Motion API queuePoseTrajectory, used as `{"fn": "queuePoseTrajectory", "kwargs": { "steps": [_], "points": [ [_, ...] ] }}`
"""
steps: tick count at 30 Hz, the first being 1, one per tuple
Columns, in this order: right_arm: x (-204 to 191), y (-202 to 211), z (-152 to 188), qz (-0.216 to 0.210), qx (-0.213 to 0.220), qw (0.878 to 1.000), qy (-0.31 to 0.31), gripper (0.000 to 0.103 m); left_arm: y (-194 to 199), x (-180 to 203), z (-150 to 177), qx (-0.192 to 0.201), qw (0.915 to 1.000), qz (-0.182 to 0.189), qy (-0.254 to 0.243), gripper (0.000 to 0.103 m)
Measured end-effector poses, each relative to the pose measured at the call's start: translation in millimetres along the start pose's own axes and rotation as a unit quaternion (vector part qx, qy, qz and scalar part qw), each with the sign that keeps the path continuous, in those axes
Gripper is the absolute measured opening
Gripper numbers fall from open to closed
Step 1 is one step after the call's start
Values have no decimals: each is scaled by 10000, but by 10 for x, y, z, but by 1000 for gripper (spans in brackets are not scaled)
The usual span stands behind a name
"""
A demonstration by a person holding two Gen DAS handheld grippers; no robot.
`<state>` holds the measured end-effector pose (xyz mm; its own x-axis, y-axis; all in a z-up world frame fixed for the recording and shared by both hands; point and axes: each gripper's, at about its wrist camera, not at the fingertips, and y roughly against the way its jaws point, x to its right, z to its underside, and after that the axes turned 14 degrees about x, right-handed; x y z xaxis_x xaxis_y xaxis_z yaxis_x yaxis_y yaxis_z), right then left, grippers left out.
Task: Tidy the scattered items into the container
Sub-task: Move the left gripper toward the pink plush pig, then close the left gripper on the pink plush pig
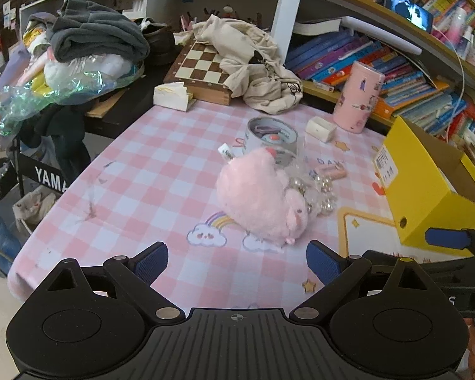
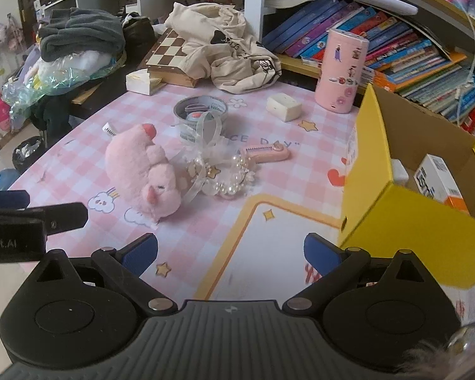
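A pink plush pig (image 1: 262, 196) (image 2: 142, 171) lies on the pink checked tablecloth (image 1: 148, 171). Beside it lie a pearl and lace band (image 2: 224, 177) (image 1: 323, 193), a pink comb (image 2: 266, 153) (image 1: 331, 171), a roll of tape (image 1: 270, 137) (image 2: 201, 115) and a small white box (image 1: 320, 129) (image 2: 283, 106). The yellow cardboard box (image 1: 427, 190) (image 2: 405, 212) stands at the right with small cartons inside. My left gripper (image 1: 237, 262) is open, just short of the pig. My right gripper (image 2: 231, 253) is open and empty beside the yellow box.
A pink cylinder (image 1: 359, 96) (image 2: 342, 69) stands at the back right. A chessboard (image 1: 199, 66) under a beige cloth (image 2: 224, 47), a tissue box (image 1: 171, 95) and piled clothes (image 1: 91, 38) line the back. Bookshelves (image 2: 395, 47) fill the right.
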<state>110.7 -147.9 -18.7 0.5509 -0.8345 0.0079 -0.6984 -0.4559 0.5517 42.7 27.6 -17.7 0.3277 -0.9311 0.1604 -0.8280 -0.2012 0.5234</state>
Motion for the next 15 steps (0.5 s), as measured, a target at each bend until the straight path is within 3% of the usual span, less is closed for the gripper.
{"fn": "queuePoseTrajectory", "kwargs": {
  "steps": [15],
  "points": [
    [270, -635, -164, -302, -183, 9994, -63, 97, -620, 71, -128, -204, 9994, -134, 245, 94]
  ]
}}
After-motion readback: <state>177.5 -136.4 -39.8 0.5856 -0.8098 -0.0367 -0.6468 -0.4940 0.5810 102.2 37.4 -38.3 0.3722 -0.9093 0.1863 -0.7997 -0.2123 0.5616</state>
